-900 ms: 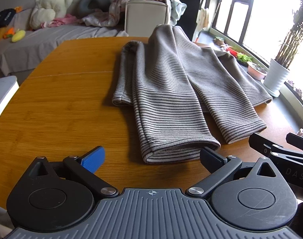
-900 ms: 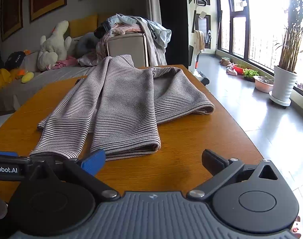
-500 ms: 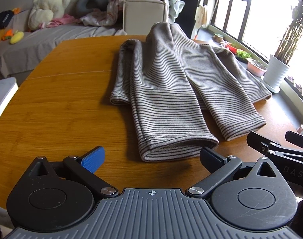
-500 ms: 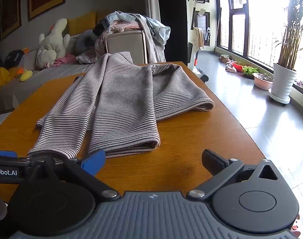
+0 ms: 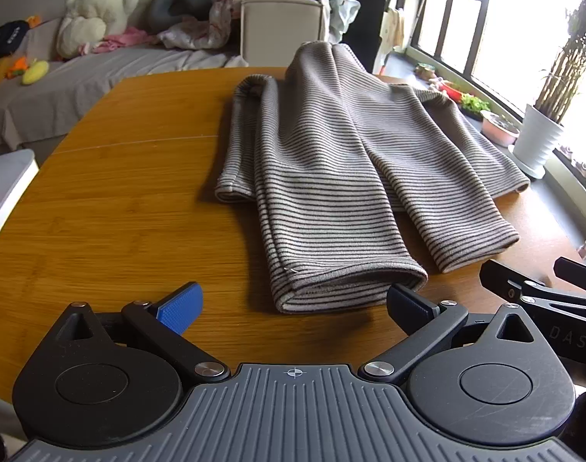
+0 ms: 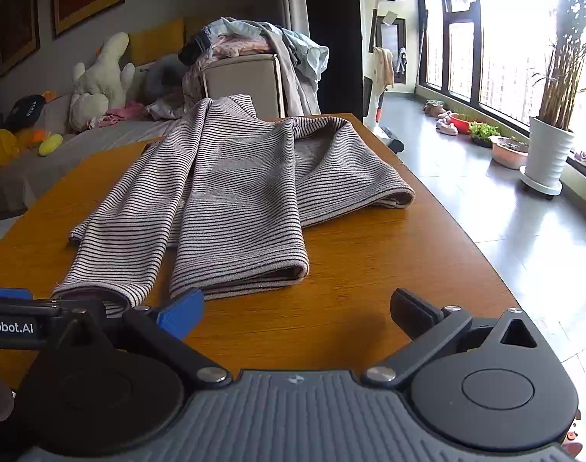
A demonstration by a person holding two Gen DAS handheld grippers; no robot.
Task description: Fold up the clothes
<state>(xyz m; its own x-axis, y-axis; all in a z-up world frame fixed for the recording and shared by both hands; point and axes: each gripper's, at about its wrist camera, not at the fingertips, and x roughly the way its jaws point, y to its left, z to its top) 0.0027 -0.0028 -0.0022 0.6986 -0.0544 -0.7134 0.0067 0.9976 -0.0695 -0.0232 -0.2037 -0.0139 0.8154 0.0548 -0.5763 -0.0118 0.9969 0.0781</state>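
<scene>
— What do we see past our left tool (image 5: pixel 293 304)?

— Its jaws are spread wide, just short of the striped garment (image 5: pixel 331 177), which lies on the wooden worktop (image 5: pixel 119 211).

— And beside the garment?

— Our right tool (image 5: pixel 539 292) shows at the garment's right, near the closer cuff. A white planter (image 5: pixel 537 140) stands beyond the garment.

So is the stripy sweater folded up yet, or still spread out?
Partly folded. The sweater lies long on the table, both sleeves laid over its body, cuffs toward the cameras. Not folded up small yet.
</scene>
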